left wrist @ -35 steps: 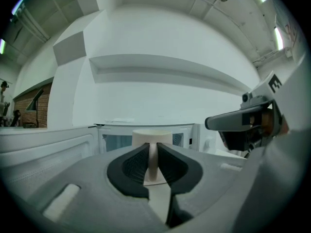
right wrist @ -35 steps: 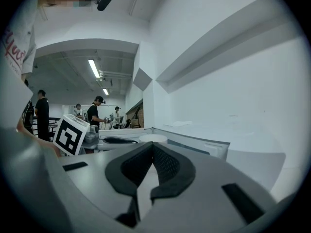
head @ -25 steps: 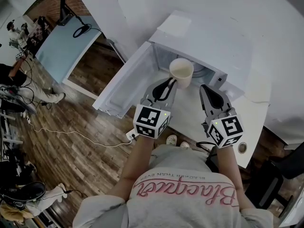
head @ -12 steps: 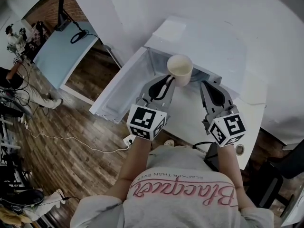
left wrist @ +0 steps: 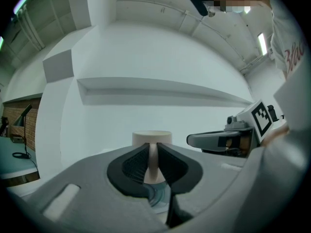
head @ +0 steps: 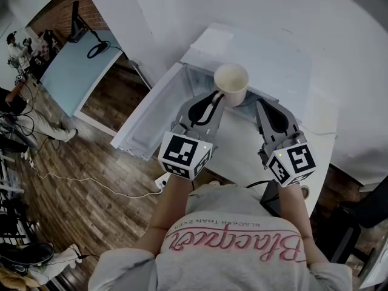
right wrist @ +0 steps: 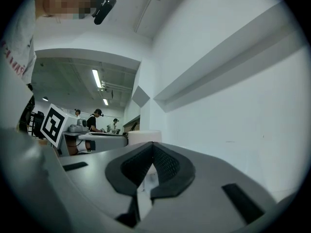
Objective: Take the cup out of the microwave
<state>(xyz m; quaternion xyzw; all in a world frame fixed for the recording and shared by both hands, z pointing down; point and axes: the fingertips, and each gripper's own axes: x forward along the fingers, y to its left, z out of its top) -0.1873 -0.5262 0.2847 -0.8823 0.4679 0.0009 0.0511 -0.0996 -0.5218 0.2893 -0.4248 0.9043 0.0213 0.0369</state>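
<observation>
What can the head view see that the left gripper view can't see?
Only the head view: the microwave door swung open, the wooden floor, and the inside of the cup from above.
Only the left gripper view: the jaws of the left hand-held gripper up close, closed on a thin part of the cup, and a ceiling light.
Both: the cream cup, the left hand-held gripper, and the right hand-held gripper beside it.

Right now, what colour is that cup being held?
The cup is plain cream, clearest in the head view.
</observation>
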